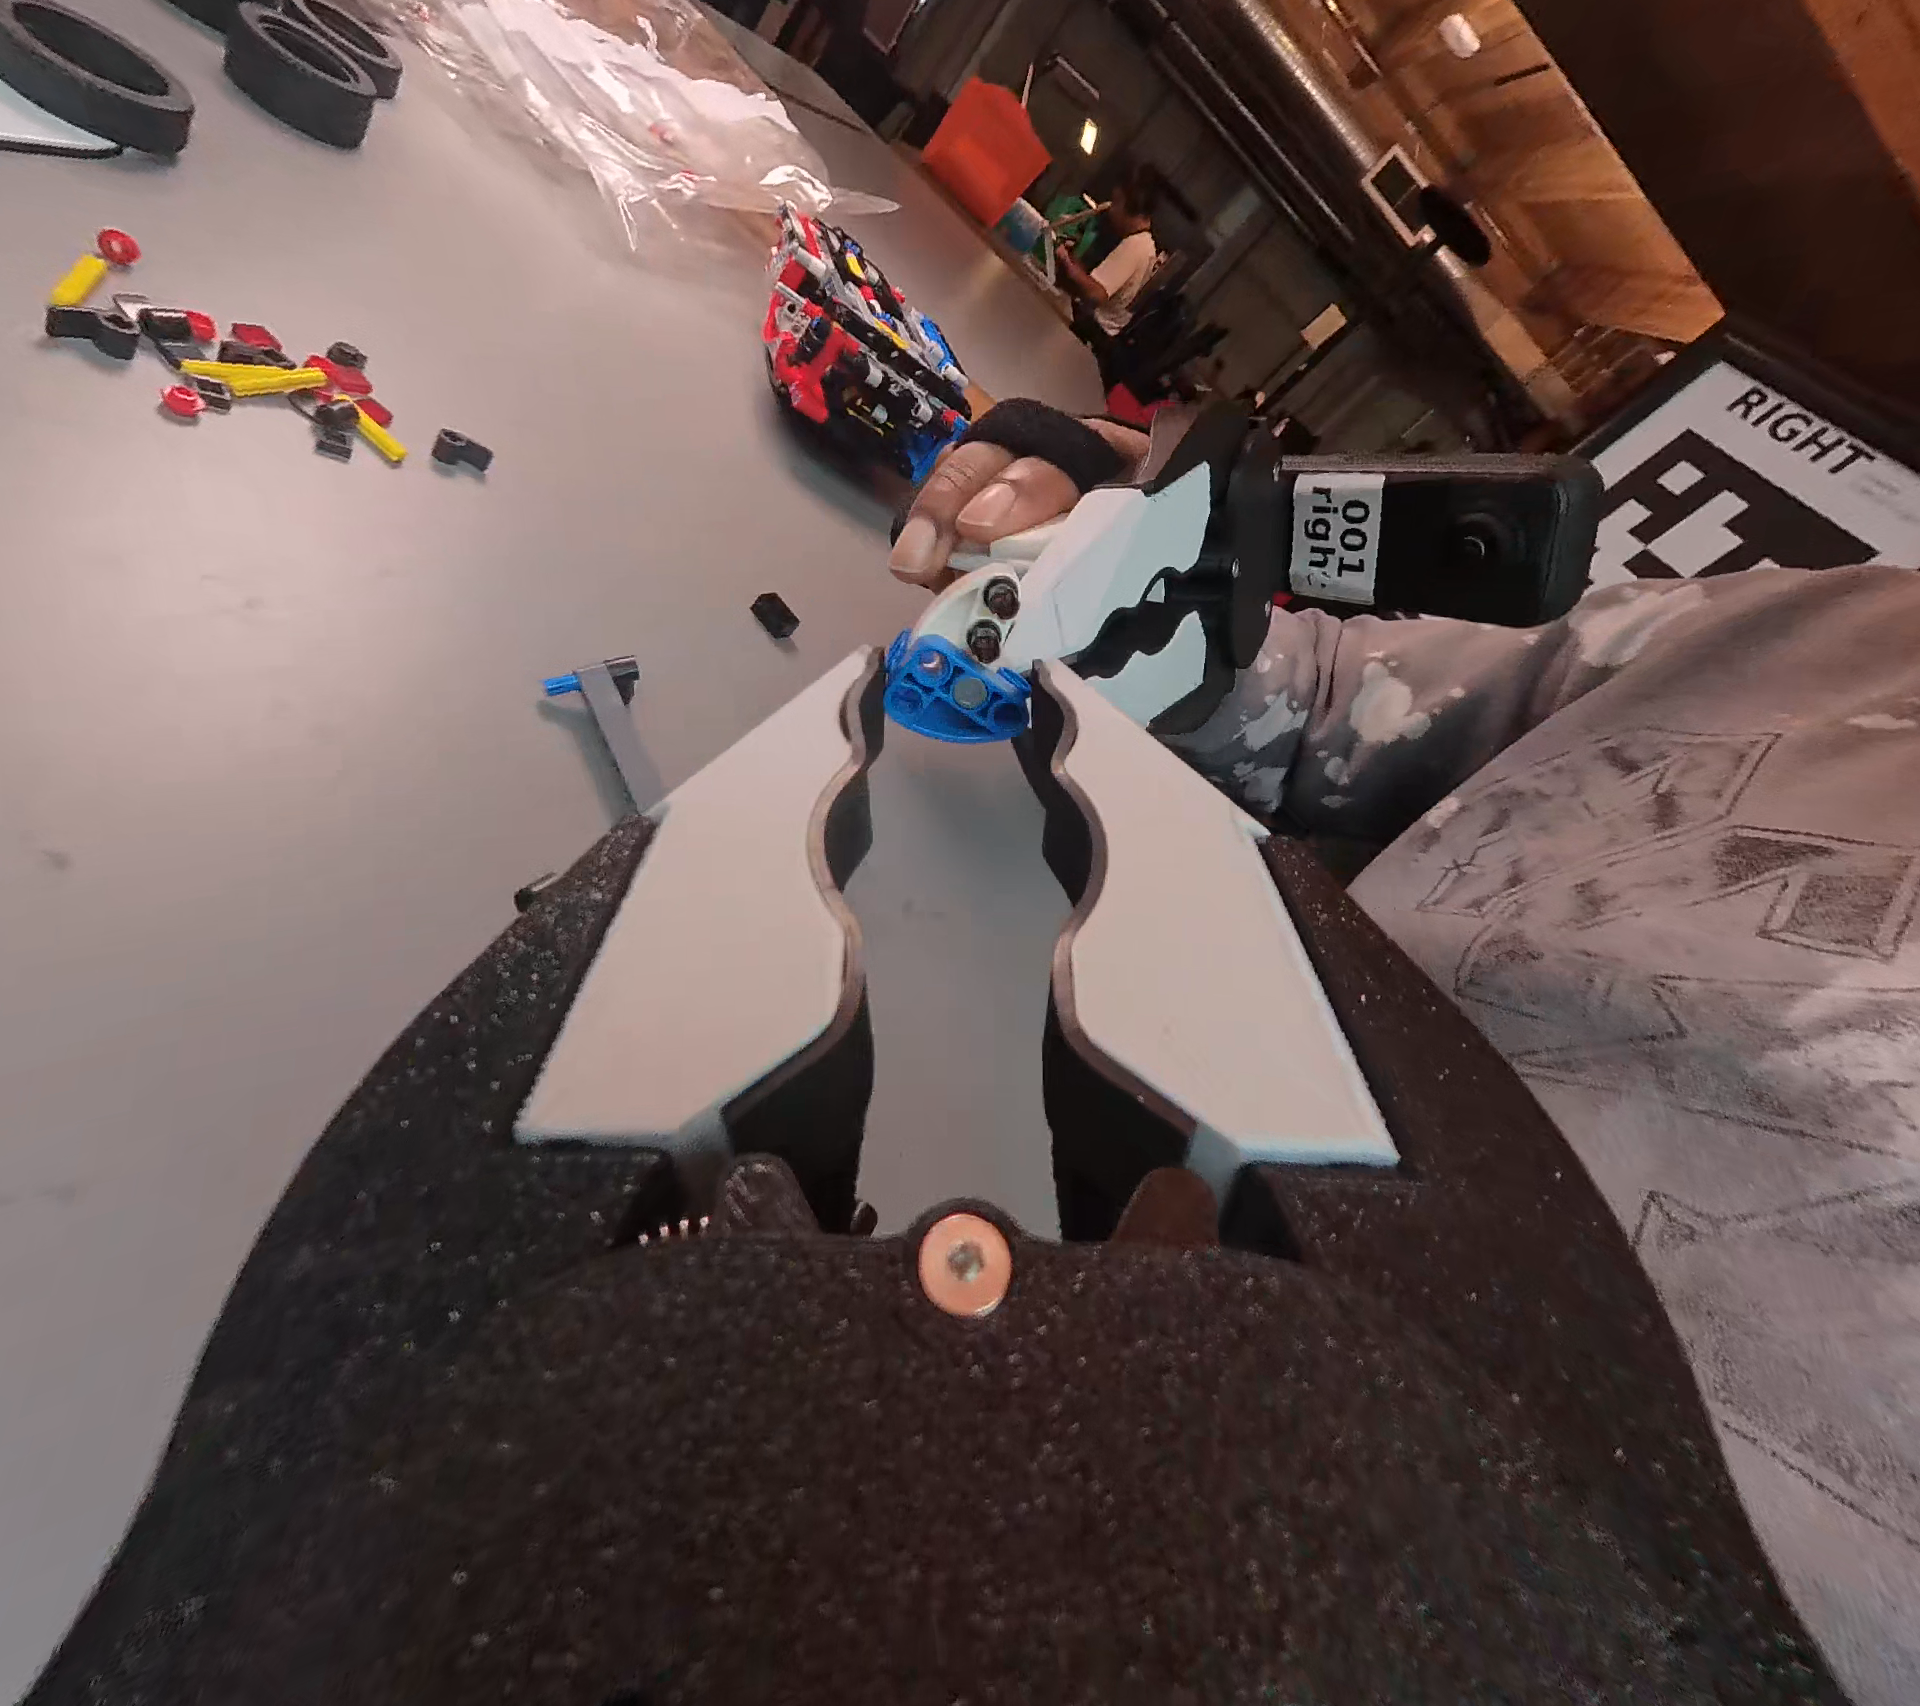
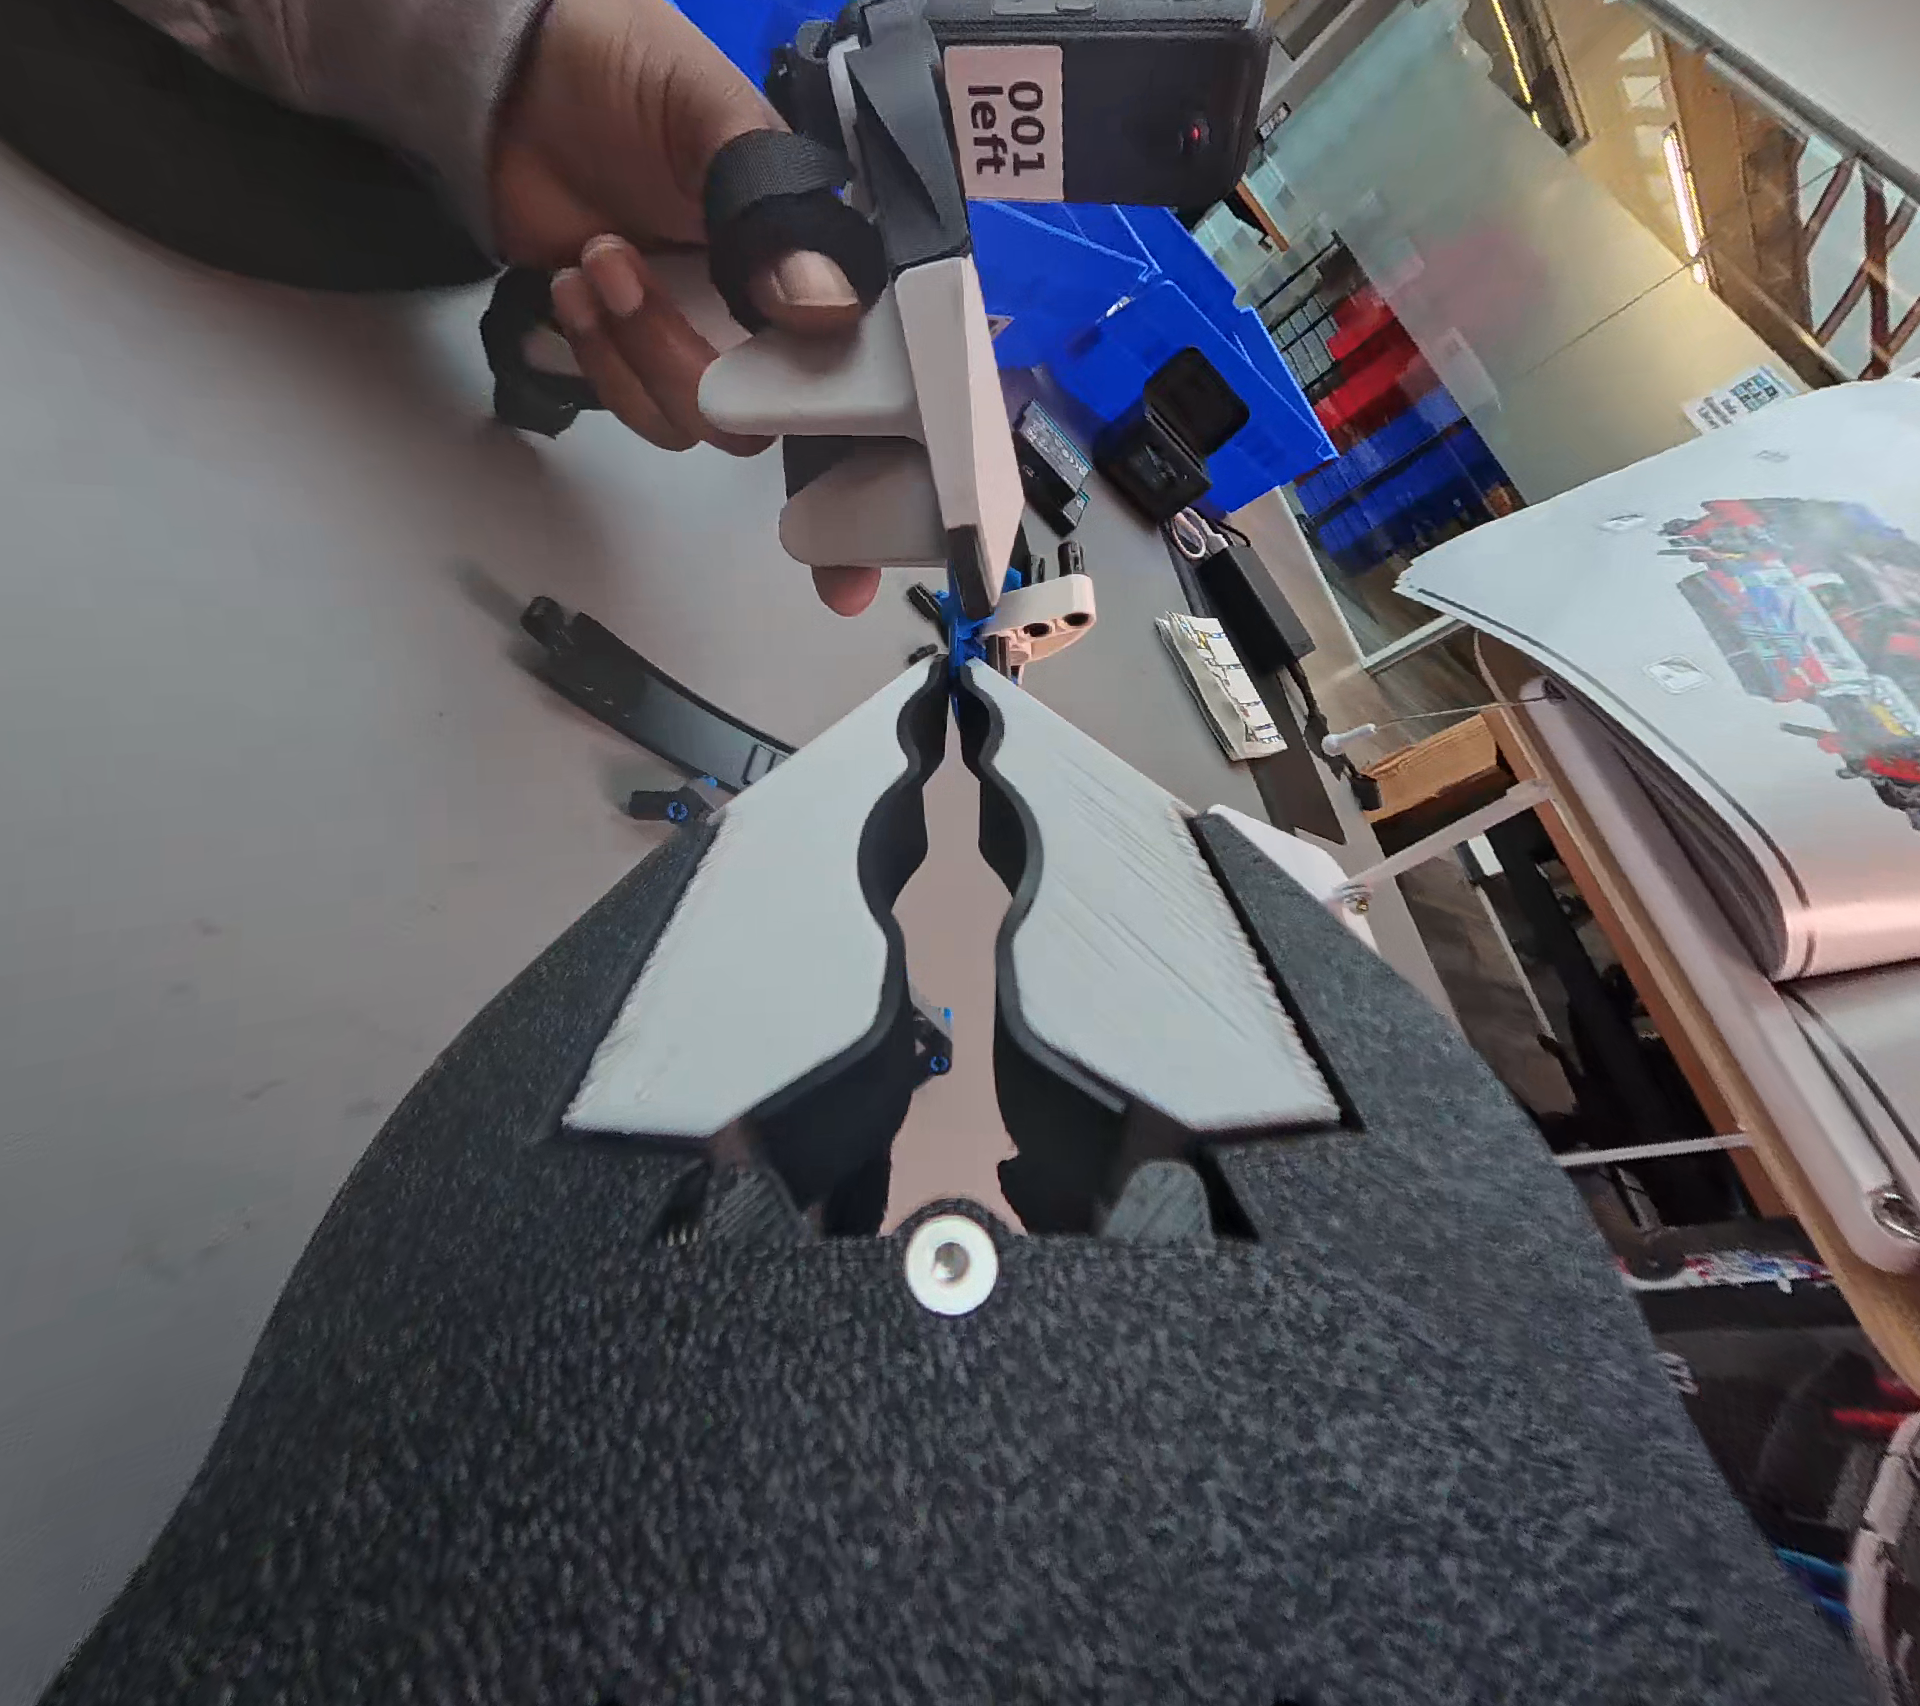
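My left gripper (image 1: pixel 956 690) is shut on a small blue rounded piece with holes (image 1: pixel 951 706), held above the grey table (image 1: pixel 312 669). My right gripper (image 1: pixel 1023 607) comes in from the right, shut on a white beam with two black pins (image 1: pixel 951 617), which touches the blue piece's upper edge. In the right wrist view my right gripper (image 2: pixel 958 677) has its tips nearly closed. The white beam (image 2: pixel 1049 612) sticks out beyond them, and the blue piece (image 2: pixel 961 633) shows edge-on there. The left gripper (image 2: pixel 977 591) reaches down from above.
Loose red, yellow and black pieces (image 1: pixel 239 378), black tyres (image 1: pixel 291 56), plastic bags (image 1: pixel 623 67), a part-built red and blue model (image 1: pixel 862 347) and a grey beam with a blue pin (image 1: pixel 613 721) lie on the table. Blue bins (image 2: pixel 1091 285) and an open booklet (image 2: pixel 1662 617) sit nearby. Both grippers' tips are close together, under 4 cm apart.
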A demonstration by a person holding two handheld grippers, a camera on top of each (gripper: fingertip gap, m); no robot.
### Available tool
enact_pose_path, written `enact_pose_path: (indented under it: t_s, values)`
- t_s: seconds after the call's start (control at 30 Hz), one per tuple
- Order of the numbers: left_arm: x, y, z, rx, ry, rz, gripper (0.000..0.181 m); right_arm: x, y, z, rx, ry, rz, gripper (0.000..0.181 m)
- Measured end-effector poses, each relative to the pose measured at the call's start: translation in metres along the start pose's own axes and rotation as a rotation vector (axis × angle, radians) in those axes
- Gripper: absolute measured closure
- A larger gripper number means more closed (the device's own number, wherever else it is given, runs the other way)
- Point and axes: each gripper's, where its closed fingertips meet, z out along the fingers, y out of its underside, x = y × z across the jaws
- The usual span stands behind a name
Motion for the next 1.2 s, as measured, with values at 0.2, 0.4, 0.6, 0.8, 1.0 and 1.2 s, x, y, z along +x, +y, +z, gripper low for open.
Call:
enact_pose_path:
  t_s: [0.2,0.4,0.6,0.8,1.0,1.2]
  values:
    - [0.003,0.007,-0.001,-0.073,-0.055,0.156,0.156,0.000,-0.014,-0.013,0.132,-0.171,0.327,0.168]
    - [0.012,0.017,0.006,-0.151,-0.087,0.352,0.156,0.003,-0.010,-0.019,0.137,-0.234,0.450,0.165]
    - [0.016,0.026,0.011,-0.197,-0.127,0.487,0.156,-0.011,-0.007,-0.017,0.136,-0.314,0.481,0.169]
    - [0.024,0.007,0.002,-0.075,-0.052,0.401,0.156,0.001,-0.015,-0.028,0.213,-0.311,0.526,0.181]
    - [0.034,0.002,0.004,-0.013,0.008,0.386,0.156,-0.001,-0.018,-0.027,0.220,-0.314,0.546,0.181]
    - [0.031,0.010,0.005,-0.079,-0.023,0.402,0.156,-0.008,-0.014,-0.025,0.166,-0.332,0.509,0.181]
